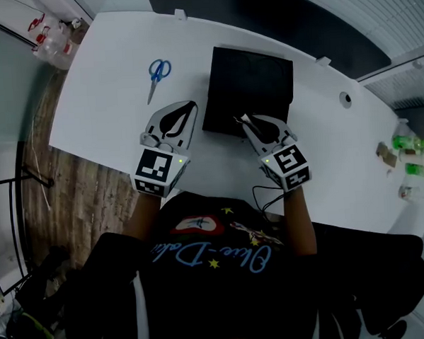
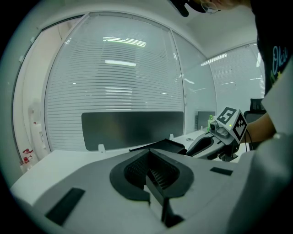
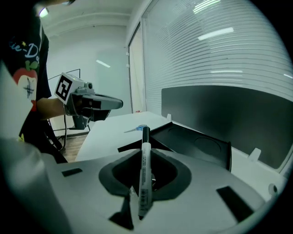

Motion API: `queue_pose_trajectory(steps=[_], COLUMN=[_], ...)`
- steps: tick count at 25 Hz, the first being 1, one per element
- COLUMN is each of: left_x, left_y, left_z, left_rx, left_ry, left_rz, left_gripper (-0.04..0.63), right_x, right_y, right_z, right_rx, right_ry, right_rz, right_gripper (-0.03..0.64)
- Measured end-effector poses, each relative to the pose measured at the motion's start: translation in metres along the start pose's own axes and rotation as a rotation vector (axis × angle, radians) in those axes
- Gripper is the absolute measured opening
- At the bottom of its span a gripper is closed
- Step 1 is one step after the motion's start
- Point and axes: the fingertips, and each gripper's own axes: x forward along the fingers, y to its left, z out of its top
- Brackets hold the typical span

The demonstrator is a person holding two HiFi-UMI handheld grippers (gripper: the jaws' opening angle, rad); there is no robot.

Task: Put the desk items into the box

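Head view, then gripper views: current state

Head view: the box (image 1: 250,78) is sitting at upper centre on the white table (image 1: 103,114), with scissors (image 1: 157,70) lying to its left. The right gripper (image 1: 246,119) is reaching over the box's lower edge.

Left gripper view: the left gripper (image 2: 149,157) is holding its jaws pressed together, nothing between them.

Right gripper view: the jaws are pinching a marker (image 3: 144,169), black cap projecting toward the box.

White desk (image 1: 108,78), wood floor (image 1: 78,193), slatted blinds (image 2: 119,68)
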Motion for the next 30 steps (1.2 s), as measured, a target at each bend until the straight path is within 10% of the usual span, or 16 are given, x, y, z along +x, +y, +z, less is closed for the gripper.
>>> queue_pose_trajectory(steps=[16,30], left_x=[0.006,0.013], left_y=[0.011,0.014], left_z=[-0.001,0.000], left_rx=[-0.011,-0.011], left_ry=[0.002,0.010], left_rz=[0.010,0.003], left_gripper=[0.008,0.008], right_x=[0.025,0.030], right_y=[0.013,0.015], right_z=[-0.018,-0.019], right_rx=[-0.279,-0.298], right_ry=[0.161,0.177], right_rz=[0.022,0.036], right_gripper=[0.075,0.078])
